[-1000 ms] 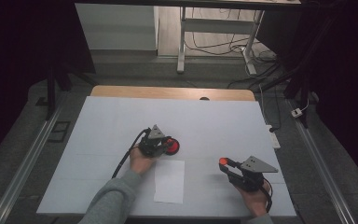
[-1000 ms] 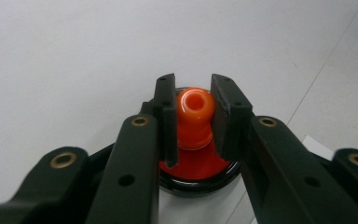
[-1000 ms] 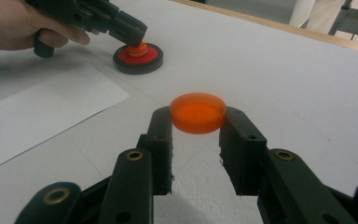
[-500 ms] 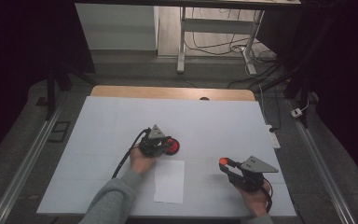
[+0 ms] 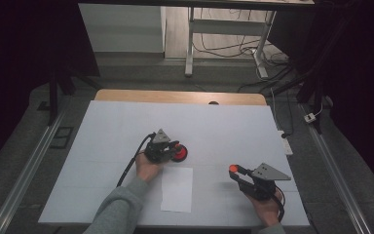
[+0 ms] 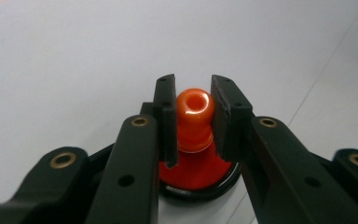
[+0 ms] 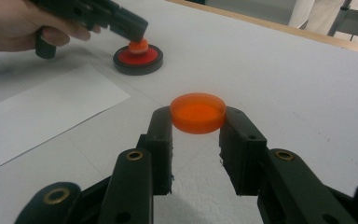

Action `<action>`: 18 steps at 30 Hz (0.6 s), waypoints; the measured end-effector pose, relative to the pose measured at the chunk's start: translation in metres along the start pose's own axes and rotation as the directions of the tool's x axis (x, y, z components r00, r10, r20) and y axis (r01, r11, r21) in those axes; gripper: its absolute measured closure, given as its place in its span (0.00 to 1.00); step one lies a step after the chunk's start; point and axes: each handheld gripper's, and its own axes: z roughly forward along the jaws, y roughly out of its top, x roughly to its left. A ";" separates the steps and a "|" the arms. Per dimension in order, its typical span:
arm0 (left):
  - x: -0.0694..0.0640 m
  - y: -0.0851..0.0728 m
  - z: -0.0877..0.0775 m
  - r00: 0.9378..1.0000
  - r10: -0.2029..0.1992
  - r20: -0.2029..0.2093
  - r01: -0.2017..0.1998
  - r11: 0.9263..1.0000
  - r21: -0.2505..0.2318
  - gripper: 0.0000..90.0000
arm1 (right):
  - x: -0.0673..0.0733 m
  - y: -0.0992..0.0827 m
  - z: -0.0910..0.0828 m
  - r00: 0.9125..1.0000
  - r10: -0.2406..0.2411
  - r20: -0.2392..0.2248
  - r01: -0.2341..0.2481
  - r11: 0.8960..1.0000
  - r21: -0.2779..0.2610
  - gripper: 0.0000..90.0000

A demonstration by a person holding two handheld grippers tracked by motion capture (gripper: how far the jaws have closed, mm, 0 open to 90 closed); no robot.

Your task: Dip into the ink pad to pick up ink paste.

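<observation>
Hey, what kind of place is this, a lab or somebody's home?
Probably a lab or workshop test bench: a table under a white sheet, metal rails along its sides, and loose cables round a desk frame behind.

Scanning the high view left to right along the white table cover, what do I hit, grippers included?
Left gripper, shut on the orange knob of a red stamp-like piece in a black base → white sheet of paper → right gripper, shut on an orange disc.
</observation>
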 end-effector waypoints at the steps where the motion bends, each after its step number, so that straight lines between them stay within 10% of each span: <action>1: 0.000 0.004 -0.004 1.000 0.001 0.004 -0.001 1.000 -0.009 0.81 | 0.000 0.000 0.000 1.000 0.001 0.000 -0.001 1.000 -0.001 0.72; 18: -0.001 0.013 -0.033 0.999 0.029 0.032 -0.029 1.000 -0.008 0.81 | 0.000 0.000 0.000 1.000 0.002 0.004 -0.002 1.000 -0.002 0.72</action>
